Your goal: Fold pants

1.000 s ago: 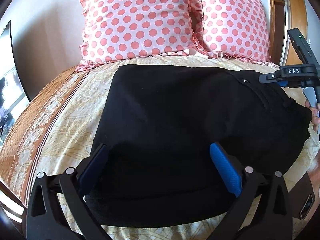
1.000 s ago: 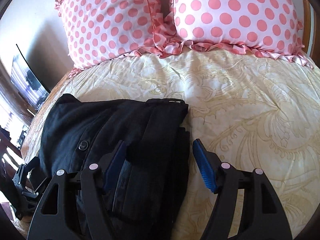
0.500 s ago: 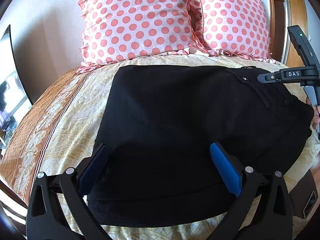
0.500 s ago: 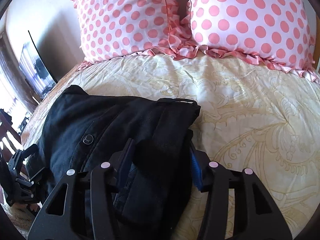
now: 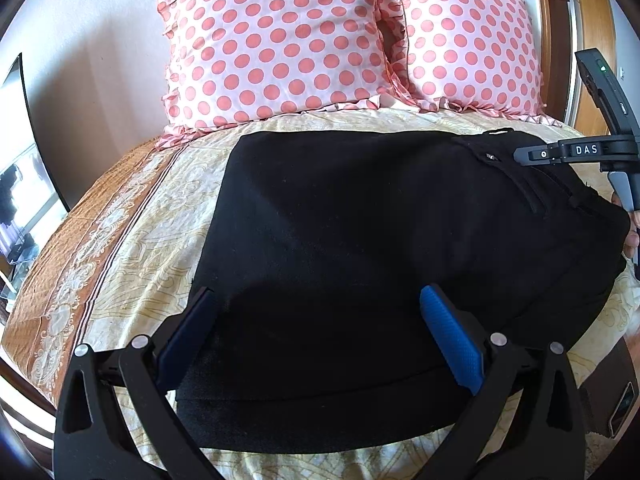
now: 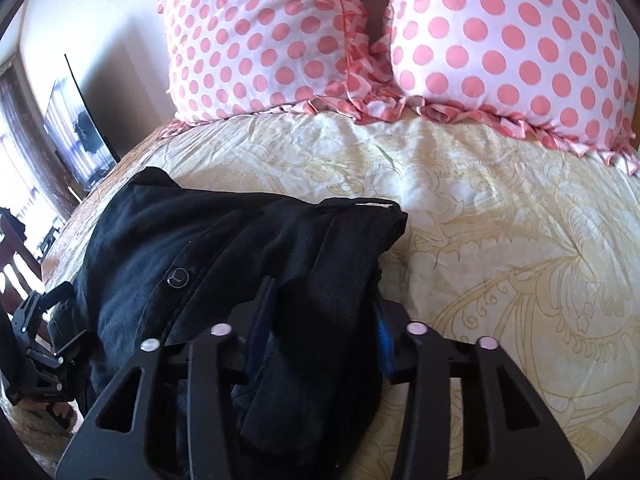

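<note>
Pants (image 5: 360,240) of black cloth lie across the bed (image 5: 120,240), already folded into a broad block, with the waist end and its button (image 6: 178,277) toward the right side. Two polka-dot pillows (image 5: 280,48) stand at the head of the bed, well apart from the cloth.

The right tongs (image 6: 324,320) are pressed together on a thick bunch of the waist end, so that the blue pads are nearly hidden by the cloth between them. I think this grip is there to lift the waist end and carry it over for the next fold.

The left tongs (image 5: 316,332) are wide open. They hover just over the near part of the pants, one finger beside the left edge of the cloth and the other over the middle, and they hold nothing. My guess is that they wait to pin or catch the leg end while the other side is moved.

The fold looks partly done; one more turn seems needed.
</note>
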A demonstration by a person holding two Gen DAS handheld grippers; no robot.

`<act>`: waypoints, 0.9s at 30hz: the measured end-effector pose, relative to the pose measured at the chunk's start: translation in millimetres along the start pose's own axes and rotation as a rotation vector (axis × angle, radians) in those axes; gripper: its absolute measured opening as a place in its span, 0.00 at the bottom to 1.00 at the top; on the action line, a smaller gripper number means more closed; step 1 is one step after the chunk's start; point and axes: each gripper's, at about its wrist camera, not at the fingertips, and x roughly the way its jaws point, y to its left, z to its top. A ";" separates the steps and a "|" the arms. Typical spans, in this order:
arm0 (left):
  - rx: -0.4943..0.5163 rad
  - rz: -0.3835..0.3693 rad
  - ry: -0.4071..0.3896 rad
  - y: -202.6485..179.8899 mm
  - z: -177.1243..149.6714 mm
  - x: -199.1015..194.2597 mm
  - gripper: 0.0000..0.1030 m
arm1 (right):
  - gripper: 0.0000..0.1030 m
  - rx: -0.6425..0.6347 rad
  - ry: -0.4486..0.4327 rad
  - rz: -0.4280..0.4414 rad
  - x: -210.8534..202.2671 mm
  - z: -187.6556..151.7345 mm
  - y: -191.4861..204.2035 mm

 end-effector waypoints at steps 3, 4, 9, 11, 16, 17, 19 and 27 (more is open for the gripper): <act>0.000 -0.002 -0.001 -0.2 0.1 -0.1 0.98 | 0.21 -0.028 -0.028 -0.007 -5.6 0.8 5.8; 0.000 -0.003 -0.002 0.3 -0.4 -0.3 0.98 | 0.20 -0.042 -0.040 -0.010 -8.4 0.9 9.3; -0.021 -0.018 -0.022 10.1 2.8 -6.7 0.98 | 0.18 -0.139 -0.110 0.003 -26.0 0.3 27.3; -0.070 -0.056 -0.057 26.1 9.3 -15.7 0.98 | 0.18 -0.172 -0.129 0.008 -29.2 -1.8 31.6; -0.263 -0.156 -0.029 96.3 47.2 -6.7 0.98 | 0.18 -0.206 -0.155 0.048 -32.4 -5.5 35.4; -0.294 -0.188 0.002 108.4 54.1 1.6 0.98 | 0.18 -0.212 -0.162 0.062 -33.6 -6.6 36.1; -0.344 -0.255 0.079 127.7 68.5 23.6 0.96 | 0.18 -0.217 -0.168 0.073 -35.0 -7.8 37.2; -0.249 -0.306 0.282 114.2 89.0 99.5 0.80 | 0.17 -0.128 -0.132 0.065 -25.2 -6.5 19.7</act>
